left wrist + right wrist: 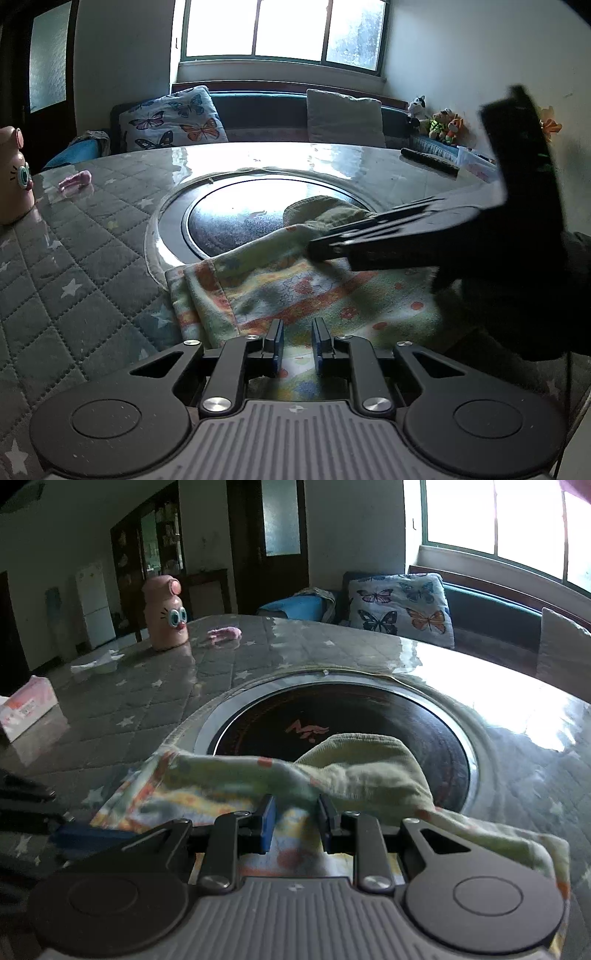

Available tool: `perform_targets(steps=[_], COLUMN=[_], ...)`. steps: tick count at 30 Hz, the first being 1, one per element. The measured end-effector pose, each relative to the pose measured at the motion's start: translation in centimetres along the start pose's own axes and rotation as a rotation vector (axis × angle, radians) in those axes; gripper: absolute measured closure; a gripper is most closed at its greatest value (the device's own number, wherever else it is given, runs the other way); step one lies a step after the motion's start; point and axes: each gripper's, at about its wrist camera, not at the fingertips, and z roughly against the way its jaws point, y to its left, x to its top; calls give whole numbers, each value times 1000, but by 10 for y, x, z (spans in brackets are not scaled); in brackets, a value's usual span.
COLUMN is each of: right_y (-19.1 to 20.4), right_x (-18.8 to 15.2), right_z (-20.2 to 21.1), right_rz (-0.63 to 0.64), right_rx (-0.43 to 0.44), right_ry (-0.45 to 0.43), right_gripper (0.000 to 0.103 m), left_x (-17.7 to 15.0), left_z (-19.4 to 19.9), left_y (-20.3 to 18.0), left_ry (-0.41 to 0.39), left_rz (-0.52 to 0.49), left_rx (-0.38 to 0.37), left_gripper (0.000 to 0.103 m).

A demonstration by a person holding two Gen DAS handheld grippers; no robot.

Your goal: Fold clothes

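Observation:
A small patterned garment (314,291), light green with orange and blue print, lies on the table at the near rim of the round black hob (236,218). My left gripper (297,341) is open just above the garment's near edge, fingers apart and empty. My right gripper (314,253) reaches in from the right over the garment. In the right wrist view the right gripper (295,821) has a bunched fold of the garment (343,771) between its slightly parted fingers, lifted off the table.
The table has a grey quilted star cover (74,258). A pink bottle with cartoon eyes (166,613), a pink cloth (225,633), a tissue box (27,705) and a remote (430,160) sit on it. A bench with a butterfly pillow (173,118) is behind.

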Motion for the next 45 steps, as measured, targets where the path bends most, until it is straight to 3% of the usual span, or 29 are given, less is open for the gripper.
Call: perform_targets(steps=[9, 18, 24, 29, 34, 40, 45], right_y=[11, 9, 11, 20, 26, 18, 12], right_x=[18, 20, -12, -41, -68, -80, -83], right_z=[-19, -3, 43, 67, 86, 94, 102], right_rz=[17, -2, 39, 72, 64, -14, -44], right_rx=[-43, 7, 9, -25, -52, -59, -56], right_ry=[40, 17, 4, -27, -82, -106, -115], right_gripper=[80, 80, 77, 67, 66, 60, 47], left_x=[-2, -5, -6, -6, -8, -7, -7], left_z=[2, 6, 6, 6, 6, 6, 6], left_y=[2, 0, -1, -2, -3, -3, -3], left_ry=[-4, -9, -12, -14, -18, -18, -18], left_rz=[11, 3, -2, -6, -18, -27, -31], left_rx=[-5, 2, 10, 18, 26, 33, 36], left_gripper=[84, 82, 82, 82, 81, 80, 80])
